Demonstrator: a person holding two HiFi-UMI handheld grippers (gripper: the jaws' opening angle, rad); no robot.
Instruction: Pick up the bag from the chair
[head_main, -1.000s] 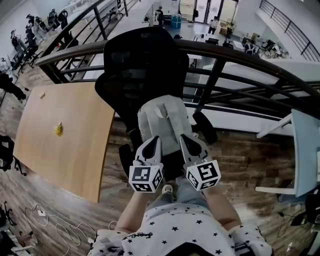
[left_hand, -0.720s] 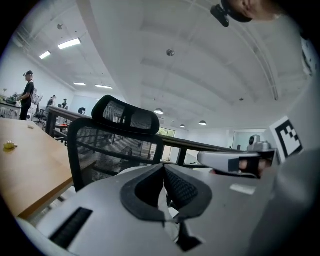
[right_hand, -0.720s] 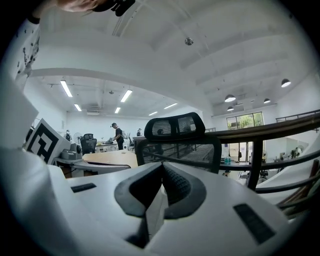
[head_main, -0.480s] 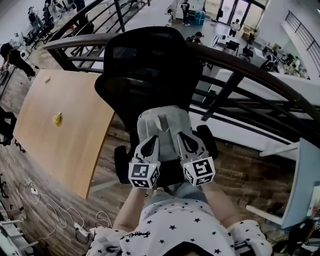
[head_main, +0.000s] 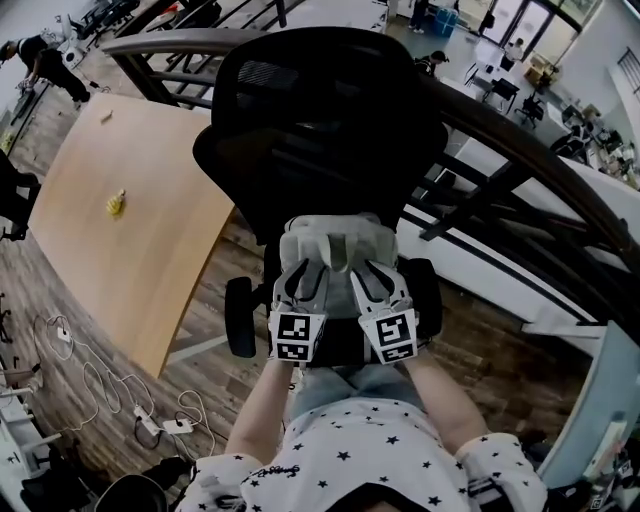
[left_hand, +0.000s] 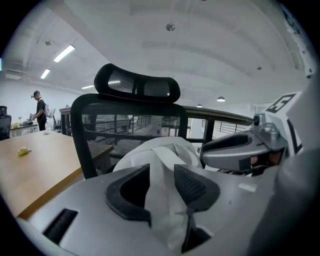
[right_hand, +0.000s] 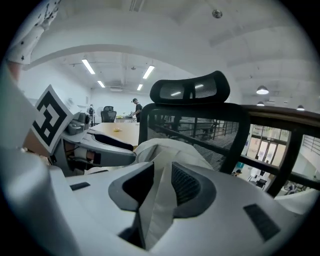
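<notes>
The bag (head_main: 336, 232) is propped against the chair (head_main: 320, 130) back just ahead of both tools; the left tool (head_main: 301, 280) and right tool (head_main: 368, 280) are each clamped on a strap (left_hand: 160, 196), so the lift is likely shared evenly

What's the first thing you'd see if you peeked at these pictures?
A big black chair in the middle, with a grey bag in it. The left claw and right claw each pinch a strap of the bag. A wooden table stands to the left.

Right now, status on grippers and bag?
Left gripper shut on bag strap. Right gripper likewise. Bag against chair backrest. Nothing blocking.
</notes>
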